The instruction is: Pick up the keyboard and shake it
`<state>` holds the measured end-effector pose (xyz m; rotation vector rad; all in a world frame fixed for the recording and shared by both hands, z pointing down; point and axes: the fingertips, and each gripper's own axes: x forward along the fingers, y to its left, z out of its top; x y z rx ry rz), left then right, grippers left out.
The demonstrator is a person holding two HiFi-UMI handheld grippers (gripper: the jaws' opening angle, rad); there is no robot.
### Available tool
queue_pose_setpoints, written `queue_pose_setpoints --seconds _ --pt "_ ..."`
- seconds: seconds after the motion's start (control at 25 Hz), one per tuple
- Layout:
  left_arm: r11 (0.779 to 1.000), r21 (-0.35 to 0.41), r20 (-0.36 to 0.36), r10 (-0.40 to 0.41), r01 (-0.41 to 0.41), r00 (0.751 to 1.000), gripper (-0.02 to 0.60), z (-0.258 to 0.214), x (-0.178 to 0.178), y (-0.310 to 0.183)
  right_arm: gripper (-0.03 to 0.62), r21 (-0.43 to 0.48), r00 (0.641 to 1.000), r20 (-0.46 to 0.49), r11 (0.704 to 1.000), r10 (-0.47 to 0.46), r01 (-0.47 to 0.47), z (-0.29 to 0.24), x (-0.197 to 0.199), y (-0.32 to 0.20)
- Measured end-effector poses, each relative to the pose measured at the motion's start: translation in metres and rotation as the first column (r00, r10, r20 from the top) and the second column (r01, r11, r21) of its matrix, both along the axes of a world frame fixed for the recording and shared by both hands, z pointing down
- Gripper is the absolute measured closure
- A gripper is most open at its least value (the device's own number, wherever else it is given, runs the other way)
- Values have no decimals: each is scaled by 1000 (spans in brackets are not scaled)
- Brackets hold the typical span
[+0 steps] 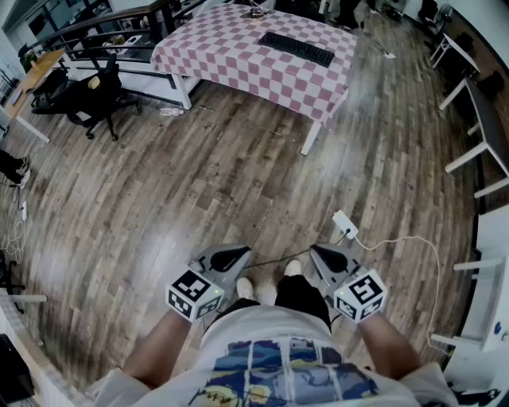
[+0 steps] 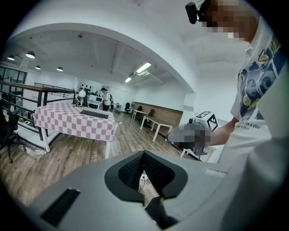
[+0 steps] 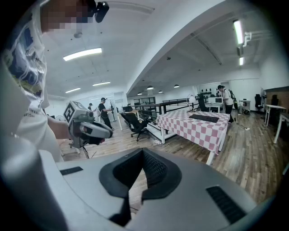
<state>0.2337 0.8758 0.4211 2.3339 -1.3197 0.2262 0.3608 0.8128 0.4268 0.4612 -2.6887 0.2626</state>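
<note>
A black keyboard (image 1: 296, 48) lies on a table with a pink-and-white checked cloth (image 1: 231, 60), far ahead across the wooden floor. It also shows small in the left gripper view as the keyboard (image 2: 94, 114) and in the right gripper view as the keyboard (image 3: 204, 118). My left gripper (image 1: 235, 256) and right gripper (image 1: 326, 254) hang low by my waist, side by side, well short of the table. Both are shut with nothing between the jaws, as the left gripper (image 2: 143, 155) and right gripper (image 3: 142, 153) show in their own views.
A black office chair (image 1: 94, 97) stands left of the table beside a dark railing (image 1: 111, 24). A white power strip (image 1: 344, 225) with its cable lies on the floor by my right foot. White desks (image 1: 477, 111) line the right side. People stand far back (image 3: 104, 113).
</note>
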Motion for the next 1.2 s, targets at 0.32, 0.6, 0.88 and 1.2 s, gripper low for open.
queue_pose_setpoints --seconds 0.32,0.6,0.88,1.2 --pt "1000 7 -1 -8 8 1000 578 10 -18 -58 595 -21 1000 -9 1000 22 -23 18 -8 -51" --pt "1000 -16 19 12 -12 1000 578 11 -23 -151 595 -46 998 67 999 1 2 17 -32 -156" --pt "1000 1 72 24 -24 997 577 -6 -20 -258 565 -74 994 107 997 3 5 13 -37 -265" --pt "999 -28 36 23 -22 999 563 6 -50 -338 535 -82 993 100 995 62 -54 25 -63 -347"
